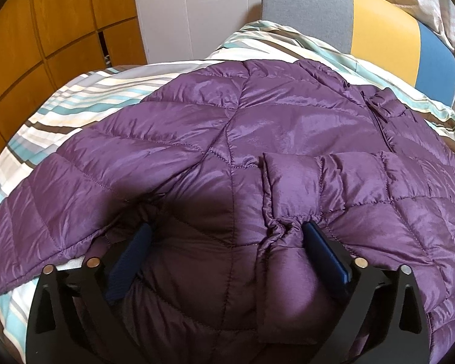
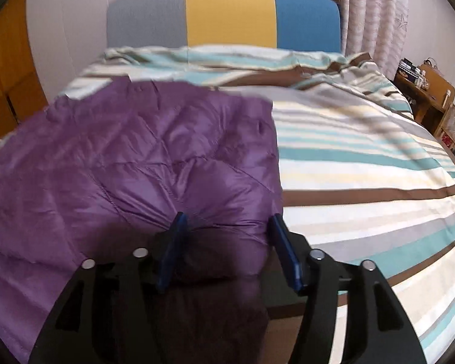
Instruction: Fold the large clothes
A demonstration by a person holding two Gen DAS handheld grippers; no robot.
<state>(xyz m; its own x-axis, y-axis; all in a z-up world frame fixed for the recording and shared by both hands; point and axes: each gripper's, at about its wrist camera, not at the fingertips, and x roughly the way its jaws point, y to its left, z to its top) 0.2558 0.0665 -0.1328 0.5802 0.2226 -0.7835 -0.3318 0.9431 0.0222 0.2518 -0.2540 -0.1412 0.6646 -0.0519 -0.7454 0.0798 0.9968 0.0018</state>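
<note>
A purple quilted puffer jacket (image 1: 257,127) lies spread on a striped bed (image 1: 85,97). In the left wrist view my left gripper (image 1: 227,236) is open, its blue pads (image 1: 324,251) wide apart, with a bulge of jacket fabric and a sleeve cuff (image 1: 288,182) between them. In the right wrist view the jacket (image 2: 121,157) fills the left half. My right gripper (image 2: 227,227) is open around the jacket's near right corner, with fabric bunched between its pads (image 2: 173,251). The right wrist view is blurred.
The striped bedcover (image 2: 364,157) stretches to the right of the jacket. A grey, yellow and blue headboard (image 2: 230,12) stands at the far end. Wooden cupboards (image 1: 45,30) are at the left. A curtain (image 2: 376,15) and a cluttered wooden stand (image 2: 427,91) are at the right.
</note>
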